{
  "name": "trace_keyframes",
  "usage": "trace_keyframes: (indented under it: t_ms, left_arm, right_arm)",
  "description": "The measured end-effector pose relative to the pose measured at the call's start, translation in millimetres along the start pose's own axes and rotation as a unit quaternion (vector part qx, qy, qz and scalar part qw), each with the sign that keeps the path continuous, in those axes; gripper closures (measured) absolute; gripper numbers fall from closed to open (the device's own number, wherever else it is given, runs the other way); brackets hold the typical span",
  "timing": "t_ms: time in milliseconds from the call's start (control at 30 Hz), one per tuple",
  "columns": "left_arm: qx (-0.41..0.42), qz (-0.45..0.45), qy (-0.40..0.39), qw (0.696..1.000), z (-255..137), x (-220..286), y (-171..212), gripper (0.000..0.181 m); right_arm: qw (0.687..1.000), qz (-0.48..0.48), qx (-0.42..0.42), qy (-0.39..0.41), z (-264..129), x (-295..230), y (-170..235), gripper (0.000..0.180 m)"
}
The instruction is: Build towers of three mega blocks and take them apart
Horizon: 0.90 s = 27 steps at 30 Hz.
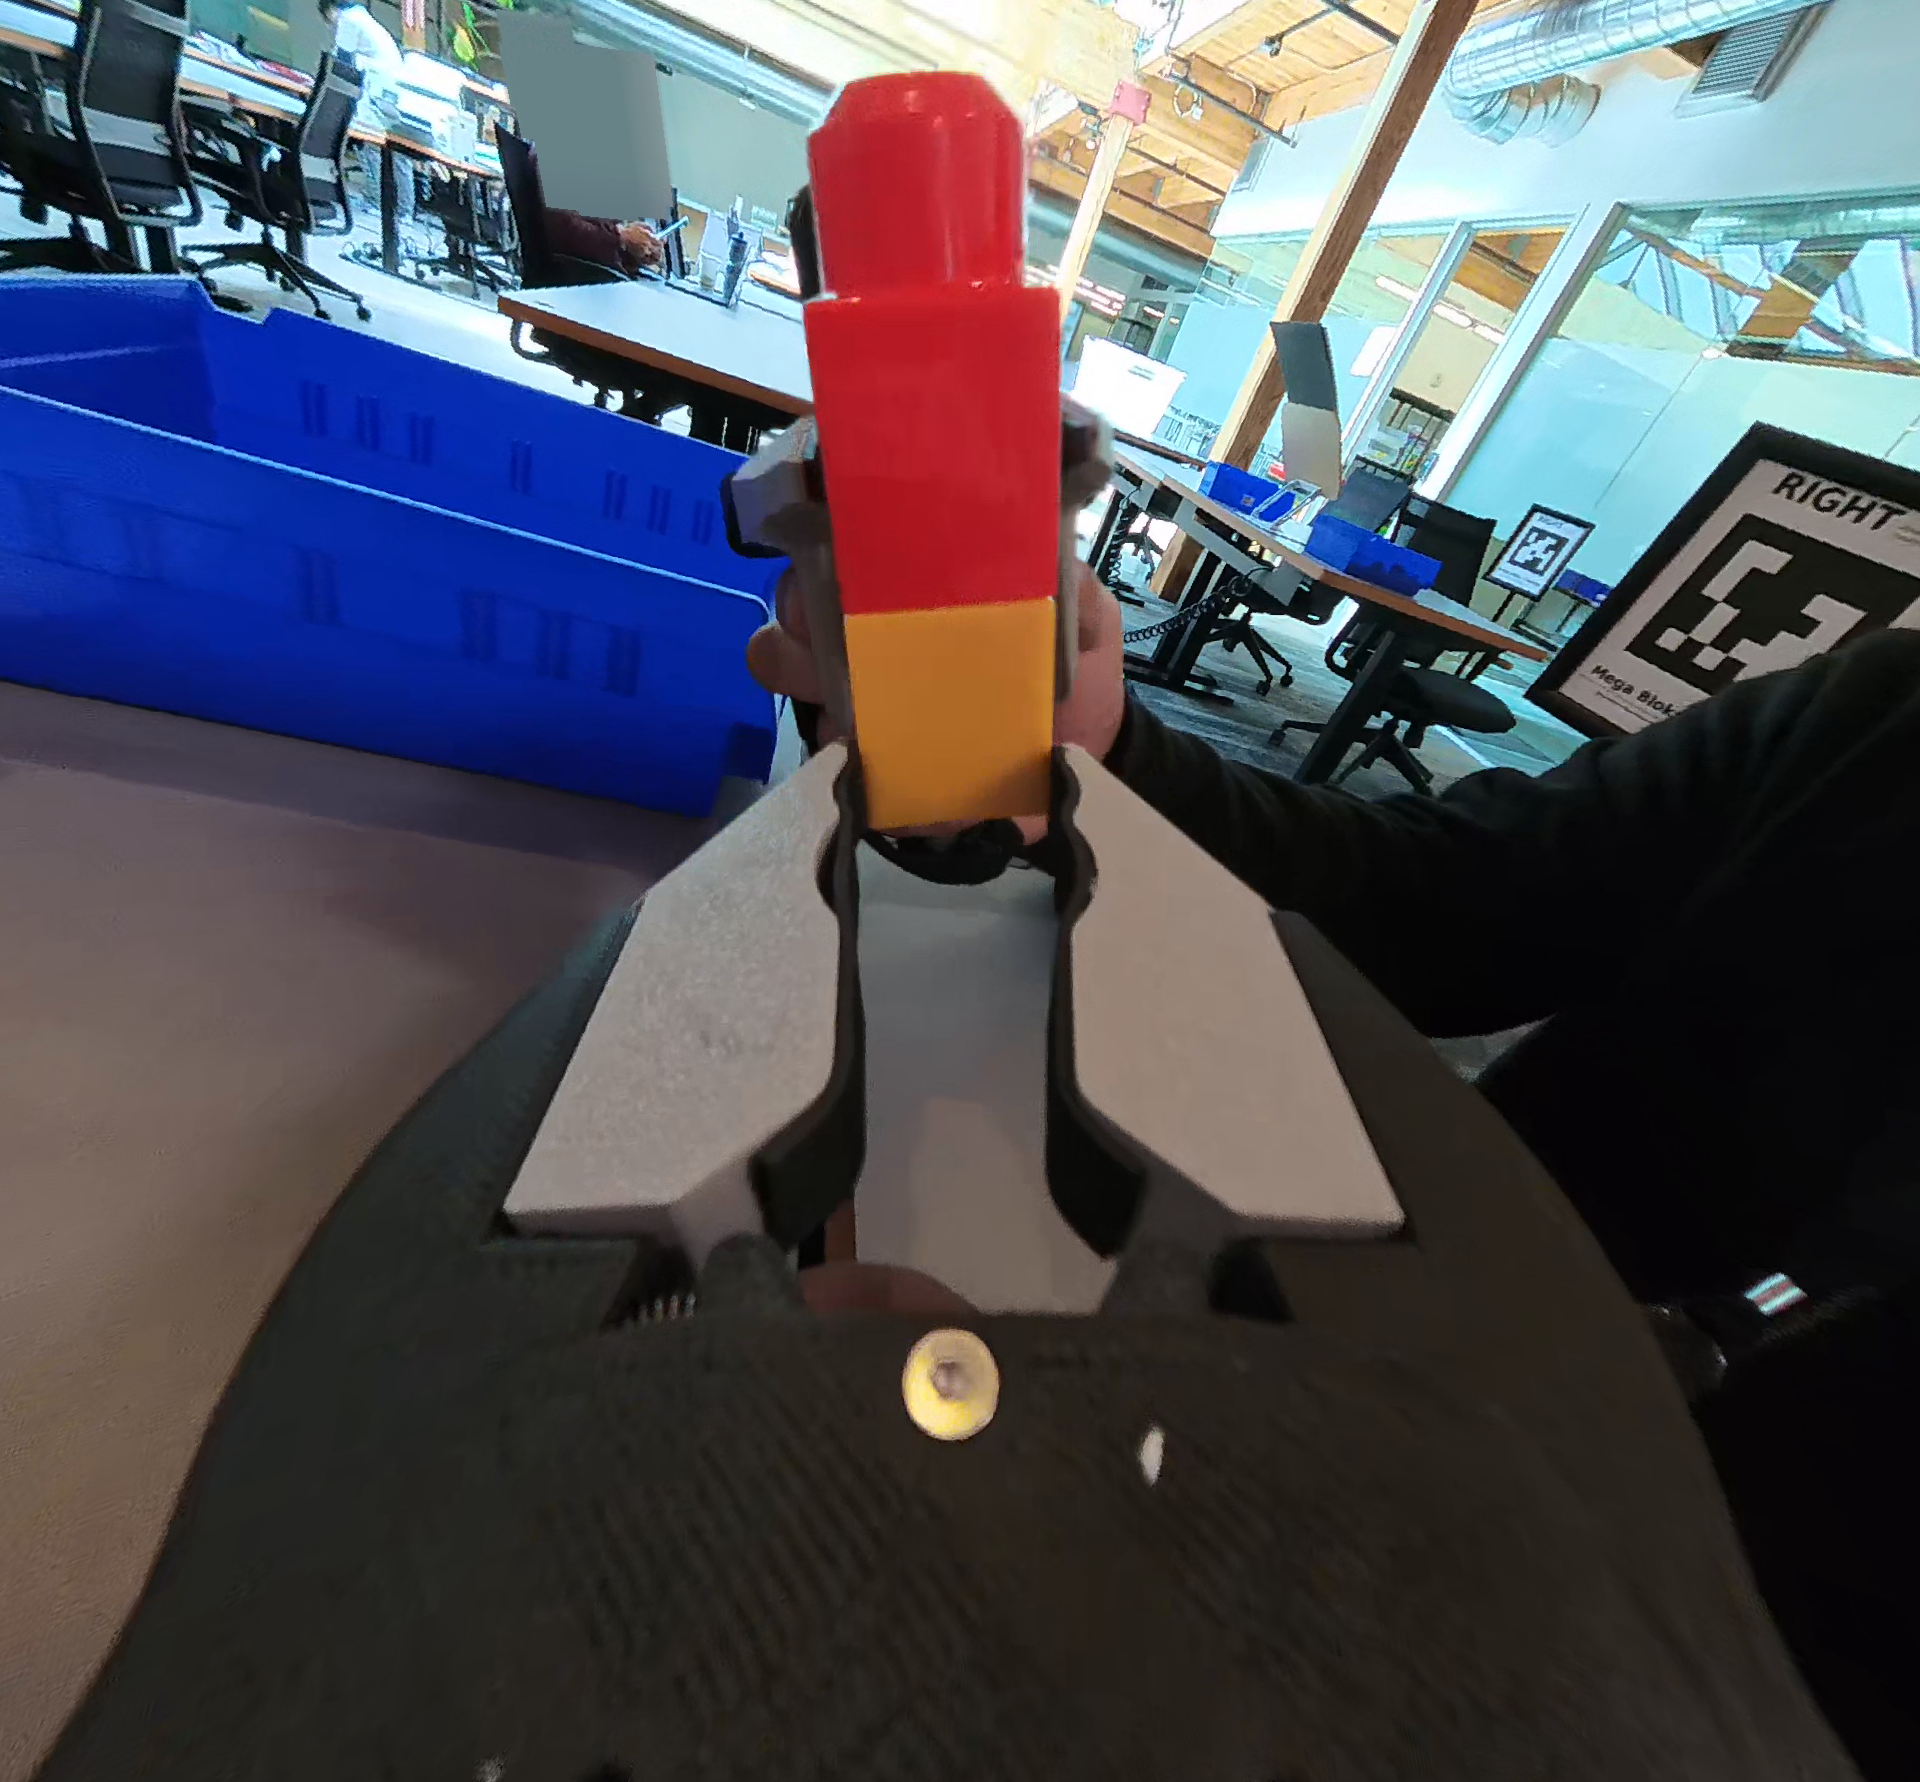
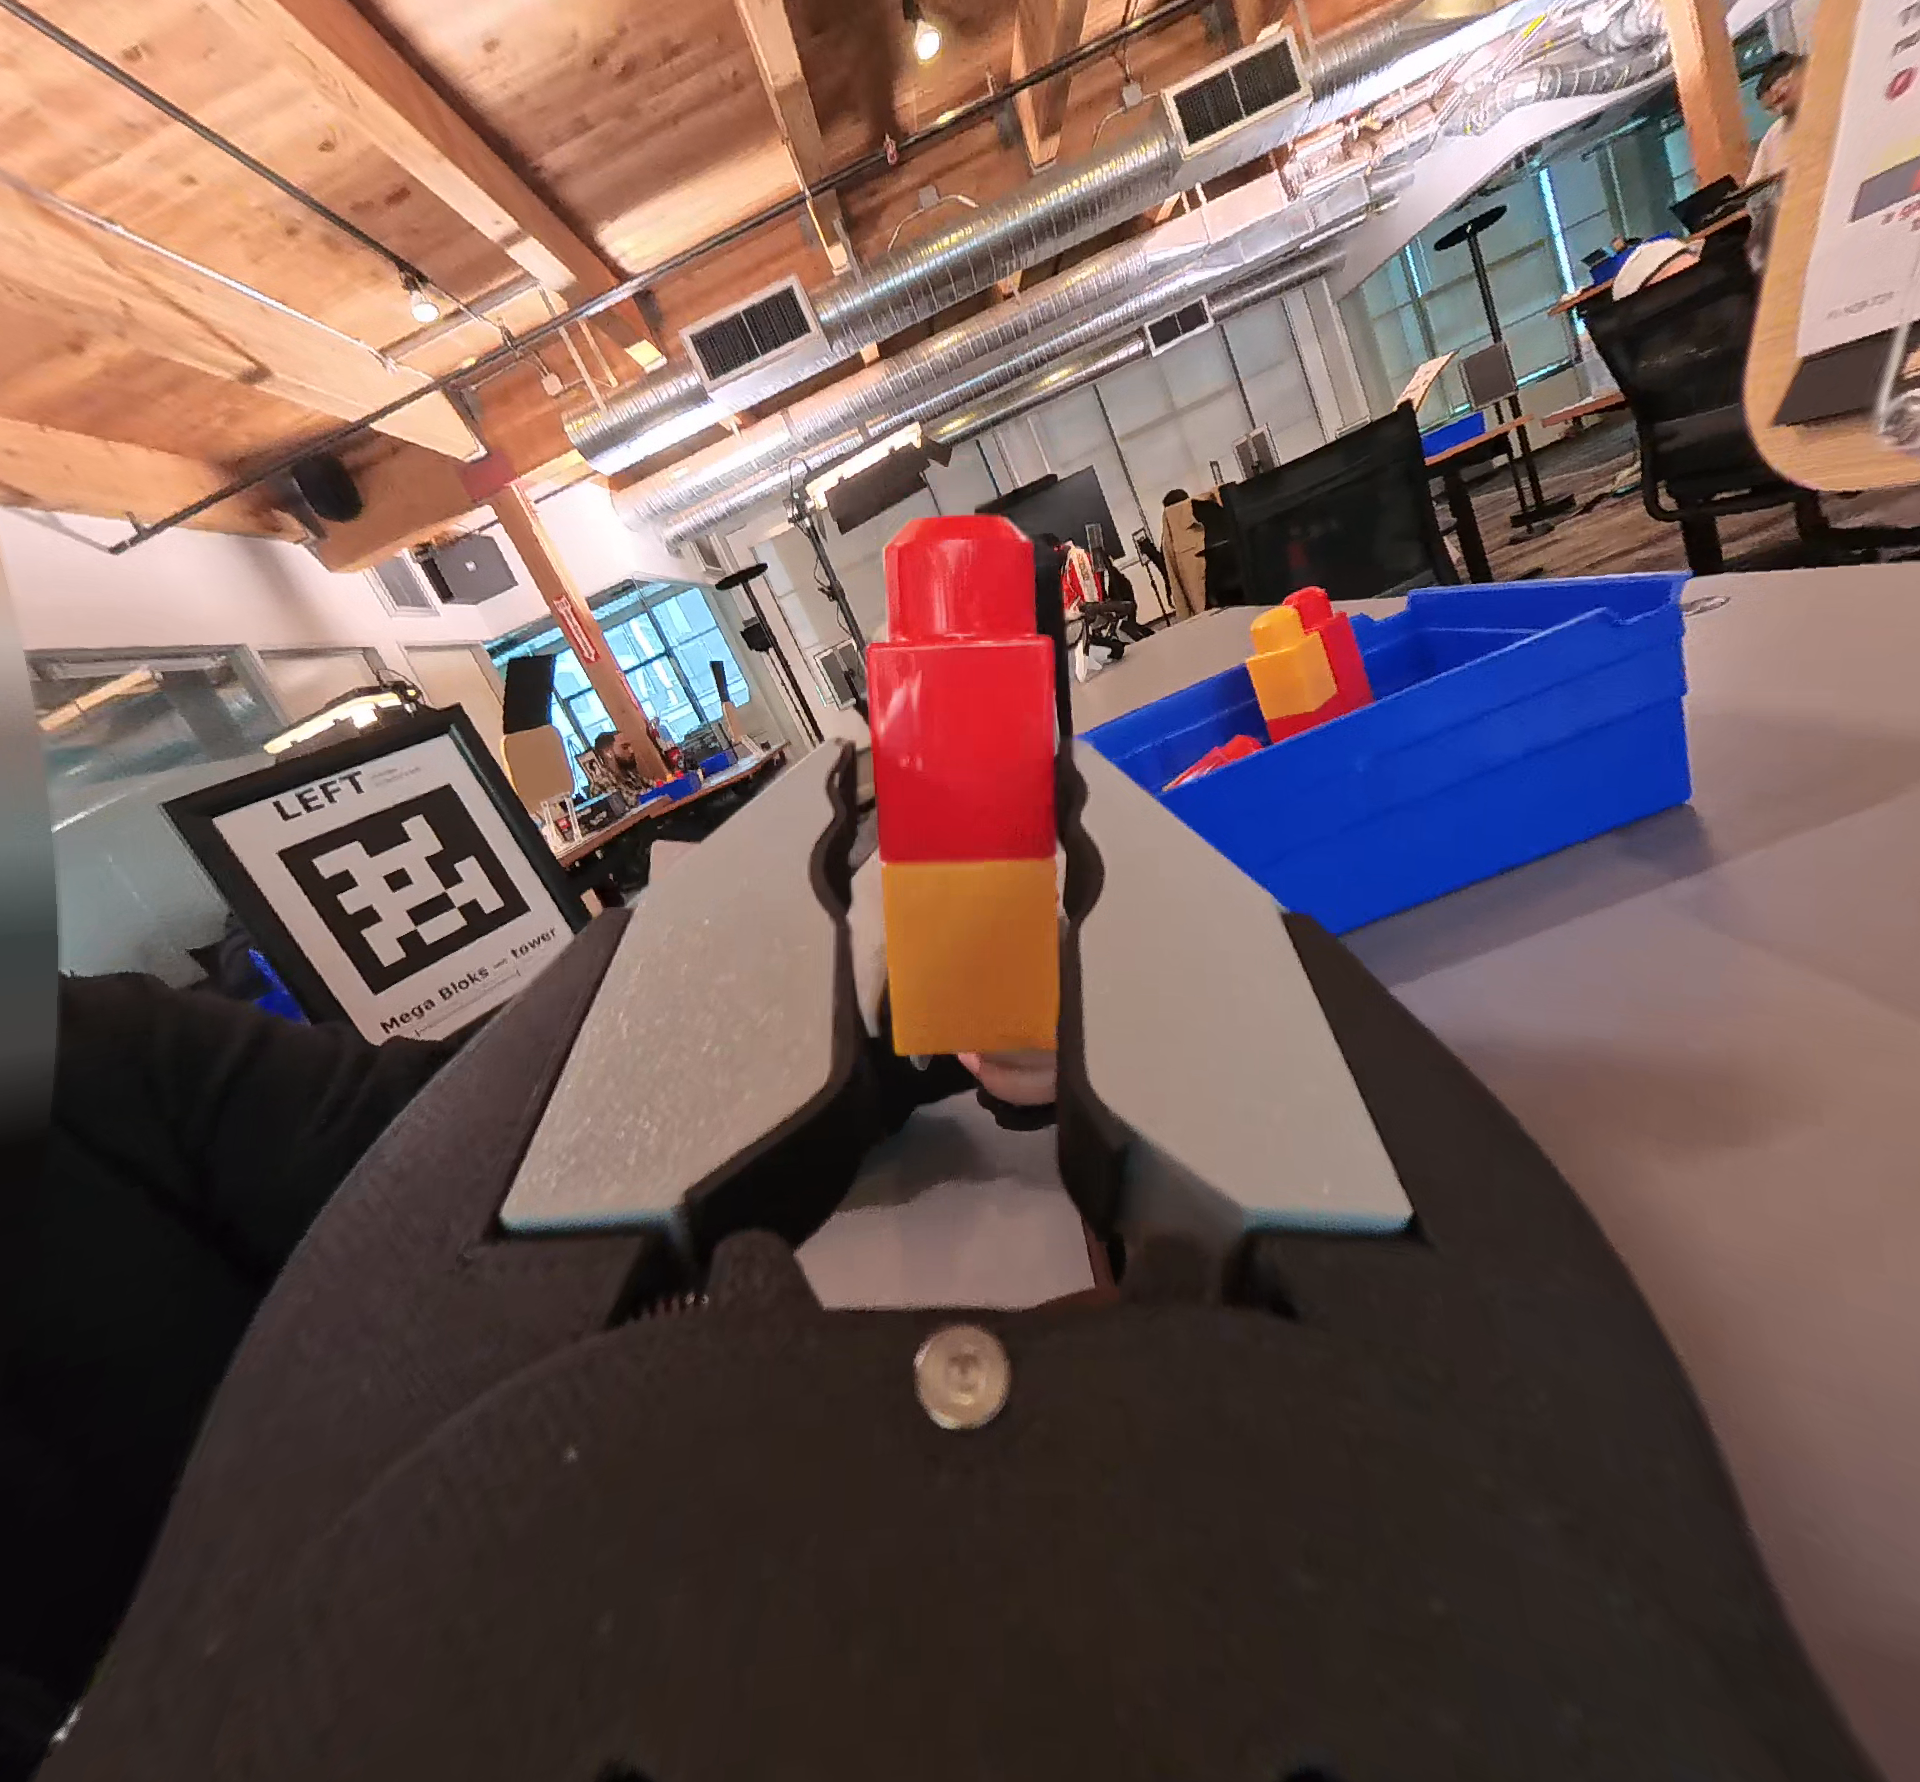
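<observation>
A short tower, a red mega block (image 1: 935,444) on a yellow one (image 1: 951,714), is held in the air between both grippers. My left gripper (image 1: 956,776) is shut on the yellow block at the tower's base. In the left wrist view the right gripper's fingers (image 1: 821,569) clamp the red block from the far side. In the right wrist view my right gripper (image 2: 961,797) is shut on the red block (image 2: 961,745), with the yellow block (image 2: 971,953) below it between the fingers.
A blue bin (image 2: 1455,797) stands on the grey table (image 2: 1662,1057) to the right and holds more red and yellow blocks (image 2: 1304,683). It is at the left in the left wrist view (image 1: 364,537). Framed marker signs (image 1: 1766,589) (image 2: 384,880) stand at the table's edges. A black sleeve (image 1: 1558,849) crosses the right. Spacing between my two grippers at the tips: around 5 cm.
</observation>
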<state>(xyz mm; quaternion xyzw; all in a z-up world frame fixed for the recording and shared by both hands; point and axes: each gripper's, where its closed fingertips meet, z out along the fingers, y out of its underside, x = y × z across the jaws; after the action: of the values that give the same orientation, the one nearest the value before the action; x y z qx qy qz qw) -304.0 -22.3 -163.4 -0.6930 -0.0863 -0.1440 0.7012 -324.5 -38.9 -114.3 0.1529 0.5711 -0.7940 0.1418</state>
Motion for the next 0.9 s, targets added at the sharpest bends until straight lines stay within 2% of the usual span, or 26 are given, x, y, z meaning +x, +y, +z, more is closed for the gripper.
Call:
trace_keyframes:
  t_ms: [67,133,533,900]
  left_arm:
    - [-0.008,-0.004,0.004,1.0,1.8,0.6,3.5,0.147]
    - [-0.015,-0.003,0.003,1.0,3.4,0.3,6.3,0.147]
    - [0.03,-0.026,0.004,0.999,-1.7,-3.5,-6.4,0.148]
    - [0.02,-0.03,-0.011,0.999,3.0,-8.9,-1.5,0.144]
  right_arm:
    - [1.0,0.0,-0.014,0.003,3.6,0.8,5.6,0.138]
    - [1.0,-0.011,-0.02,0.012,4.3,2.4,7.4,0.146]
    - [0.999,-0.022,-0.034,0.034,7.8,7.1,14.2,0.147]
    - [0.996,-0.034,-0.052,0.056,13.0,12.4,22.8,0.147]
